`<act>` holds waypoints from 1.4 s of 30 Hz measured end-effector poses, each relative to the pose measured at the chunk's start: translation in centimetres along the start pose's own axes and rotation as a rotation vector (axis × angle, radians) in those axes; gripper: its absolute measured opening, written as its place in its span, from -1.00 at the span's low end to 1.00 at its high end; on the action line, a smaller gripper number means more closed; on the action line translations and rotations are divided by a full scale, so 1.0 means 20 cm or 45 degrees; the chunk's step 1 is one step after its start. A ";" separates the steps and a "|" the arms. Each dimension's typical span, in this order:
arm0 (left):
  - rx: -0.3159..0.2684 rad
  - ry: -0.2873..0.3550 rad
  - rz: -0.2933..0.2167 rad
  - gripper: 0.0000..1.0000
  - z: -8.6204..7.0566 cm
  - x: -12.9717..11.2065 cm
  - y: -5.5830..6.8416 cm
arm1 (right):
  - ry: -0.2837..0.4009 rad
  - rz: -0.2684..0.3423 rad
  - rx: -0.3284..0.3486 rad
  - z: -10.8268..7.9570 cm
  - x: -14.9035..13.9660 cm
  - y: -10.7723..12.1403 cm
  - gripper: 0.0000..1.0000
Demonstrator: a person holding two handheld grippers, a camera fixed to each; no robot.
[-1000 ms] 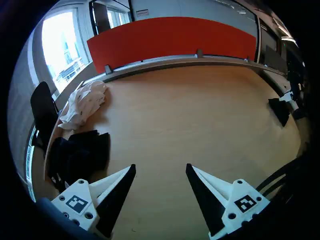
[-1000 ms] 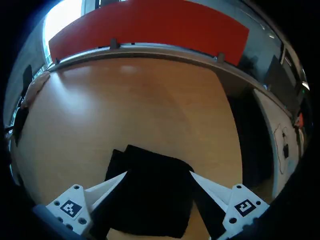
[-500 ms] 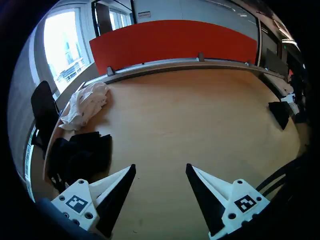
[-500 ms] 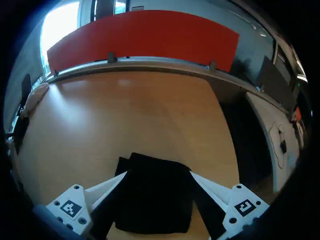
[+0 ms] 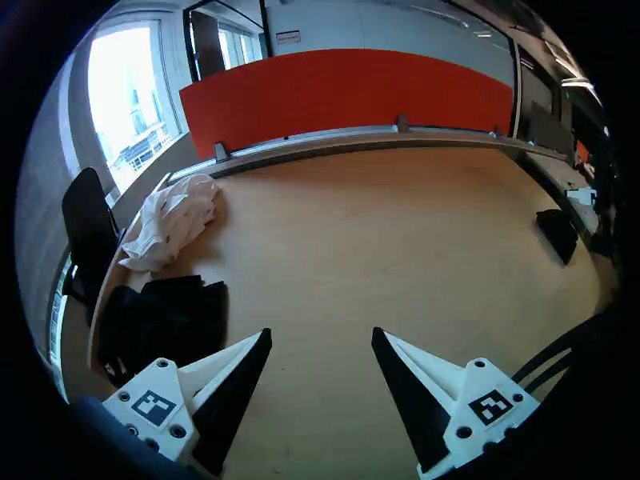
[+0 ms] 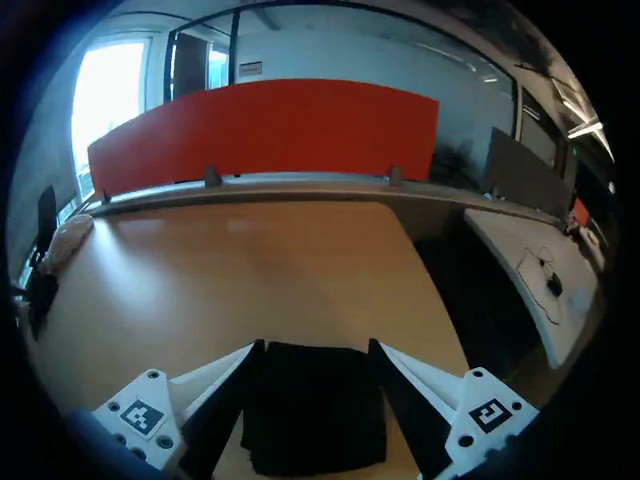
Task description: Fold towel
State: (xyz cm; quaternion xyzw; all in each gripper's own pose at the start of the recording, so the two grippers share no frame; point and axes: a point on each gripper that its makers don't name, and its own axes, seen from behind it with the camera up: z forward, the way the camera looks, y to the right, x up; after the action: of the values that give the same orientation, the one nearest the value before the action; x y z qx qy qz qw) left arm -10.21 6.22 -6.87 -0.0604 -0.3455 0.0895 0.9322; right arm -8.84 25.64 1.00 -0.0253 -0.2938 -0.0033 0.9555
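- The left claw [image 5: 320,332] hovers over a bare stretch of the wooden bench [image 5: 384,240]. Its two fingers are spread wide apart and nothing lies between them.
- The right claw [image 6: 314,344] is also parted wide, its fingers pointing out over the near right part of the bench.
- The black towel [image 6: 316,408] lies flat on the bench as a neat folded rectangle, directly between the right claw's fingers. Its side edges run in behind the fingers, so I cannot tell whether they touch the cloth, and neither finger is seen pressing on it.
- In the left gripper view the black towel [image 5: 558,232] sits far off, close to the bench's right edge and well apart from the left claw.
- A crumpled white cloth [image 5: 172,220] lies at the bench's far left side, near the edge.
- A loose heap of black cloth [image 5: 164,320] sits just in front of the white cloth, beside the left claw's left finger [image 5: 232,384].
- A long red partition [image 5: 344,92] stands upright along the far edge of the bench.
- A dark chair [image 5: 84,228] stands beyond the bench's left edge, below a bright window [image 5: 128,96].
- In the right gripper view a white desk [image 6: 528,280] with cables on it stands to the right, across a dark gap from the bench.
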 end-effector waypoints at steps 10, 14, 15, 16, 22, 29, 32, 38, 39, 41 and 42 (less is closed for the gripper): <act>0.007 0.026 -0.020 0.85 -0.01 0.03 -0.01 | 0.139 0.058 -0.067 -0.11 0.10 0.03 0.99; 0.016 0.048 -0.028 0.85 -0.01 0.05 -0.02 | 0.166 0.045 -0.081 -0.14 0.11 0.02 0.99; 0.020 0.057 -0.031 0.86 -0.01 0.06 -0.02 | 0.175 0.042 -0.085 -0.15 0.12 0.02 0.99; 0.025 0.067 -0.033 0.86 -0.02 0.07 -0.03 | 0.185 0.040 -0.088 -0.15 0.13 0.01 0.99; 0.053 0.138 -0.061 0.86 -0.03 0.14 -0.07 | 0.281 0.043 -0.100 -0.23 0.24 -0.02 0.99; 0.074 0.225 -0.096 0.85 -0.05 0.21 -0.10 | 0.421 0.042 -0.100 -0.34 0.41 -0.06 0.99; 0.084 0.249 -0.106 0.86 -0.05 0.23 -0.12 | 0.496 0.024 -0.119 -0.39 0.47 -0.06 0.99; 0.098 0.304 -0.141 0.85 -0.05 0.27 -0.14 | 0.554 -0.029 -0.143 -0.42 0.51 -0.09 0.99; 0.101 0.314 -0.149 0.85 -0.05 0.28 -0.15 | 0.554 -0.034 -0.145 -0.42 0.51 -0.10 0.99; 0.107 0.333 -0.162 0.85 -0.04 0.30 -0.16 | 0.556 -0.035 -0.153 -0.43 0.53 -0.10 1.00; 0.111 0.345 -0.167 0.85 -0.04 0.31 -0.17 | 0.560 -0.034 -0.158 -0.43 0.54 -0.11 1.00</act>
State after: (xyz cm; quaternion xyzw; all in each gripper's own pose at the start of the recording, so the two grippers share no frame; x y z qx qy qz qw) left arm -4.58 4.23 -2.94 -0.0085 -0.2157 0.0344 0.9758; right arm 4.84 23.12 0.03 -0.0789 -0.0782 -0.0394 0.9930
